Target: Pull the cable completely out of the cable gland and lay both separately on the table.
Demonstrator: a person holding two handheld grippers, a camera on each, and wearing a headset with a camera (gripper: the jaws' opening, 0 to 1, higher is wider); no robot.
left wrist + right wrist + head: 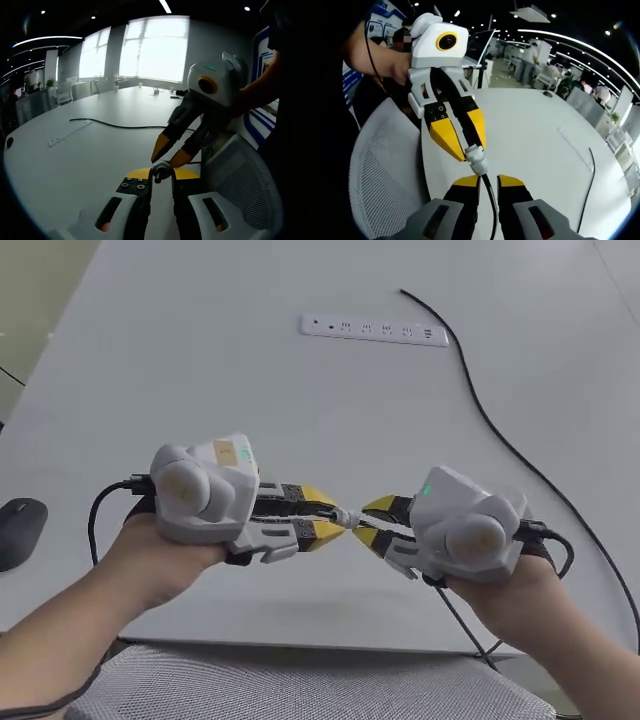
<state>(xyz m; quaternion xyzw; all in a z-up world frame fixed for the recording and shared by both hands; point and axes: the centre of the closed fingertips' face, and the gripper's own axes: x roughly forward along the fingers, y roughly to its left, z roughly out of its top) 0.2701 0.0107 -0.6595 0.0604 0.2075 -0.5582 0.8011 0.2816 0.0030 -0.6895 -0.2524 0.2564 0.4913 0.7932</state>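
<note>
- Your left gripper (pixel 339 517): jaws pinched on the cable gland (pixel 475 157), frame centre.
- Your right gripper (pixel 489 180): cable (pixel 491 200) runs between its jaws, just below the gland; grip cannot be told.

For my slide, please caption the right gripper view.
Left tool grips the cable gland; black cable runs between jaws of the right tool.

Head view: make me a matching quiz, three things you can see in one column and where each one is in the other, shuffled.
Things:
1. cable gland
2. power strip
3. mouse

Places:
A. far side of the table
B. at the left edge of the head view
C. gripped by the left gripper

Pairs: 1-C, 2-A, 3-B
</note>
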